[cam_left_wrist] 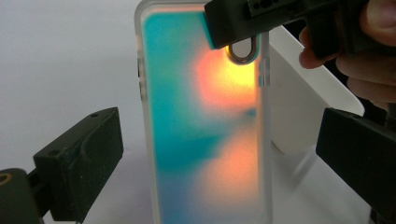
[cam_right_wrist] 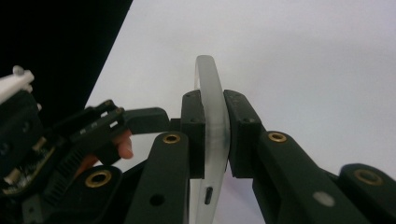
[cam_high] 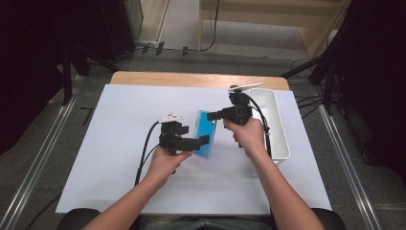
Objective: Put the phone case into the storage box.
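We see the bench (cam_high: 119,158), covered in a white sheet, with a white tray (cam_high: 280,127) lying along its right side. Just left of the tray, over the middle of the sheet, a phone case (cam_high: 206,133) with clear edges and a blue and orange back is held up between the two grippers.

The right gripper (cam_high: 214,115) comes in from the tray side and has the case by its upper end, close to the oval camera hole. In the right gripper view its jaws are pressed onto both faces of the case's clear edge (cam_right_wrist: 212,126), with no gap left.

The left gripper (cam_high: 205,140) sits at the case's lower part. In the left gripper view its jaws stand wide apart on either side of the case (cam_left_wrist: 205,121). They seem not to touch it, though the far jaw is partly cut off by the picture's edge.
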A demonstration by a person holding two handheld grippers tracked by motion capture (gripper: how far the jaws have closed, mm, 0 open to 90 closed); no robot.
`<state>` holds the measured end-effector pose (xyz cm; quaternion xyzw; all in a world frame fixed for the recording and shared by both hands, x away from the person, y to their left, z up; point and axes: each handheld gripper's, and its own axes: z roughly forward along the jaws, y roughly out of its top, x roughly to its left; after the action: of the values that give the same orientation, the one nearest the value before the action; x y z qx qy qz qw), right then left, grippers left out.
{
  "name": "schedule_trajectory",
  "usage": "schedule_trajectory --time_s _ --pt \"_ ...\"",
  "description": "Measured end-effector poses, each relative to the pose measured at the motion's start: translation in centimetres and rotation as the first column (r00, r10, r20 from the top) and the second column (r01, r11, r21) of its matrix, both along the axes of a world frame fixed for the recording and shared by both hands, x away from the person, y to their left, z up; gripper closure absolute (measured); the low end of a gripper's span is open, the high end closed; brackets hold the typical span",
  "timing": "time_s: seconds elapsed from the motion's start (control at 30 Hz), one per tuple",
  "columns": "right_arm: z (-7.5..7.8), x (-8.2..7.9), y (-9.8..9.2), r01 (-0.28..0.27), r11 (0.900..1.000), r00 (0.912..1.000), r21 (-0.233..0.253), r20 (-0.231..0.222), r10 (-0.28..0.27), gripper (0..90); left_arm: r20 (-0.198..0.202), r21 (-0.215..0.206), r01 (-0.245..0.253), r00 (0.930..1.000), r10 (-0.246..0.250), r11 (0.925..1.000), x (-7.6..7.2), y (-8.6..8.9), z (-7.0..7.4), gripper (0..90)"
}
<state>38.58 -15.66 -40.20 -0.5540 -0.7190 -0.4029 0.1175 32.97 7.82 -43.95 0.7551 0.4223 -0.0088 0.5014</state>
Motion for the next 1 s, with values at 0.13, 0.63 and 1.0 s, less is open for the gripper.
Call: schedule_trajectory --time_s 0.13,0.63,1.0 --pt "0.3 -0.4 0.0 -0.029 1.0 0.9988 -0.011 0.038 0.03 77.6 -0.016 0.014 0.026 0.9995 -0.026 0.9995 0.4 0.5 0.5 1.7" --pt "0.5 -1.8 -0.3 -0.167 0.984 0.9642 -0.065 0.197 0.177 77.6 -0.016 0.094 0.126 0.992 -0.125 0.9875 1.0 1.8 2.4 2.2" --pt "0.5 -2.7 -0.5 -0.245 0.967 0.9366 -0.075 0.239 0.256 77.6 -0.052 0.151 0.195 0.9806 -0.189 0.9691 1.2 2.5 3.3 13.6"
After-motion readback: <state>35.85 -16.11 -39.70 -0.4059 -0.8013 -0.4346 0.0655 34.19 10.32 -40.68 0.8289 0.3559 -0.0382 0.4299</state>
